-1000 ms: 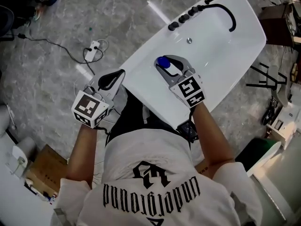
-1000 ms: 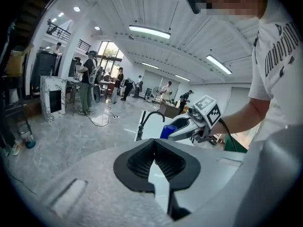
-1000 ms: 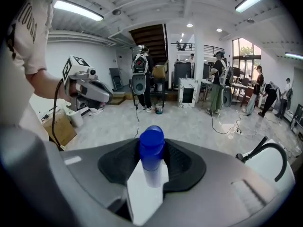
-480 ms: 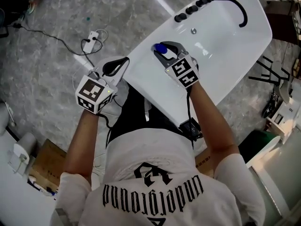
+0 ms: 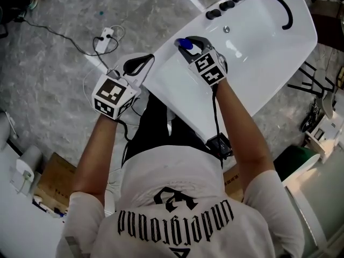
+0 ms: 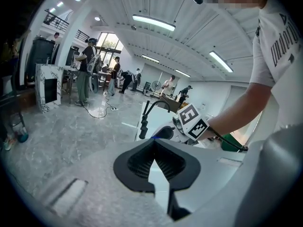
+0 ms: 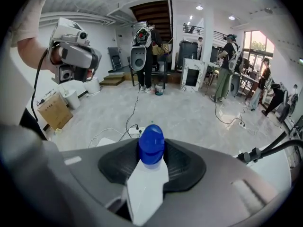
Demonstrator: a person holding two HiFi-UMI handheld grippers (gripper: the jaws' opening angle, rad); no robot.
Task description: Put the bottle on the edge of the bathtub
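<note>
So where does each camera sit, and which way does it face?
Head view: on the person's head, looking down at the bathtub; shows shirt, left claw, right claw gripping the bottle.
Left gripper view: on the left claw, facing across the bathtub; right forearm shows.
Right gripper view: on the right claw, facing the floor past the bottle; left forearm shows.
Shared: each claw view shows the other claw.

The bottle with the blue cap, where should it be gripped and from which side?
Grip the bottle's white body just behind the blue cap, coming from its base end, as the right gripper does now. The body looks broader and flatter-sided than the round cap, so the grip likely seats better there.
</note>
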